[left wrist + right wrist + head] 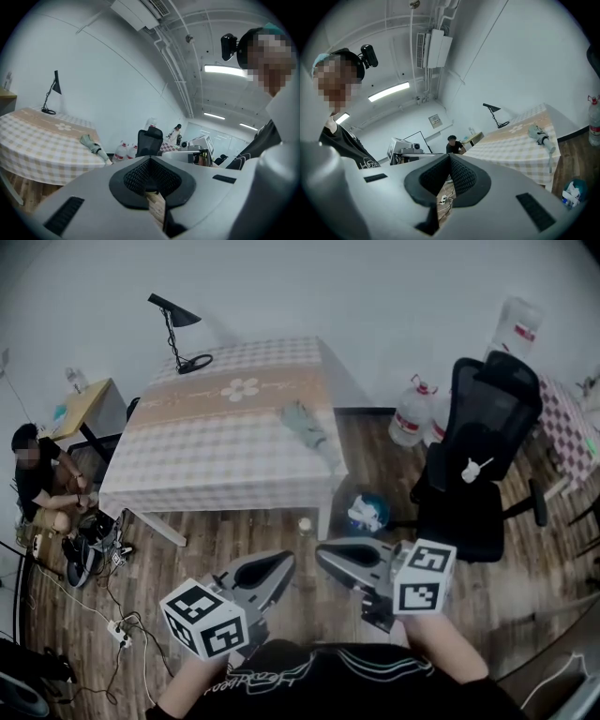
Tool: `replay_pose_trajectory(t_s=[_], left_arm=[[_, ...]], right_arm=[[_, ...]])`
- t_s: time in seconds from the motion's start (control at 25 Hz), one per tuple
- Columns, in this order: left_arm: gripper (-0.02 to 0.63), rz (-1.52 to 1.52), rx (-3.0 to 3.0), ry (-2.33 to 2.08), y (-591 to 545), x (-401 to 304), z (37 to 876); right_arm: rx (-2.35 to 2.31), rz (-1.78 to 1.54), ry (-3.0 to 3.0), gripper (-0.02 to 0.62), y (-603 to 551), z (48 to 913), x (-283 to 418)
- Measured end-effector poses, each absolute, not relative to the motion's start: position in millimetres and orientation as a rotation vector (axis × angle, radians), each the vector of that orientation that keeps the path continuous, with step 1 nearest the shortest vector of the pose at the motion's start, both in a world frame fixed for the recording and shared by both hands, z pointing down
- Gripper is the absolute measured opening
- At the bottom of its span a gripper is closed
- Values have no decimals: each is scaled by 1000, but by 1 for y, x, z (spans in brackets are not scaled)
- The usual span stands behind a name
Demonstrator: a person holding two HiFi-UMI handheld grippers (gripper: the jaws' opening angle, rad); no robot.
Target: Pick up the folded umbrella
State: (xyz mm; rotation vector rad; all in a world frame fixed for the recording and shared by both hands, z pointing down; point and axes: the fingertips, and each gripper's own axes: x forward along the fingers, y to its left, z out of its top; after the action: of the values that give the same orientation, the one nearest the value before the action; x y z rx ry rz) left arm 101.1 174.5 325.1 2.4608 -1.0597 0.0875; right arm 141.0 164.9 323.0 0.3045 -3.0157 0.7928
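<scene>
The folded umbrella (306, 426), grey-green with a pale handle, lies near the right edge of the checked tablecloth (216, 442). In the left gripper view the umbrella (93, 145) shows at the table's near corner, and in the right gripper view the umbrella (541, 136) lies on the table's right side. My left gripper (284, 562) and right gripper (324, 550) hang side by side over the wooden floor, well short of the table. Both are shut with nothing between the jaws, as their own views also show for the left gripper (150, 158) and the right gripper (449, 155).
A black desk lamp (178, 329) stands at the table's far left. A black office chair (480, 465) and water bottles (413, 412) stand to the right. A blue bag (367, 512) lies by the table leg. A person (42, 484) sits at far left among cables (117, 629).
</scene>
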Motion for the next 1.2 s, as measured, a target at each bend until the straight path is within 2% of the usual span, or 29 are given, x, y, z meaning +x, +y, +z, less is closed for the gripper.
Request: replay_pose_trajectory(t_s=[0.48,1.2], left_arm=[[-3,38,2462,-1053,105,64,332],[-3,111,2433,-827,-104,-10,354]], right_arm=[[335,774,-2992,12,98,336,110],[546,910,-2894,12,-101,351,34]])
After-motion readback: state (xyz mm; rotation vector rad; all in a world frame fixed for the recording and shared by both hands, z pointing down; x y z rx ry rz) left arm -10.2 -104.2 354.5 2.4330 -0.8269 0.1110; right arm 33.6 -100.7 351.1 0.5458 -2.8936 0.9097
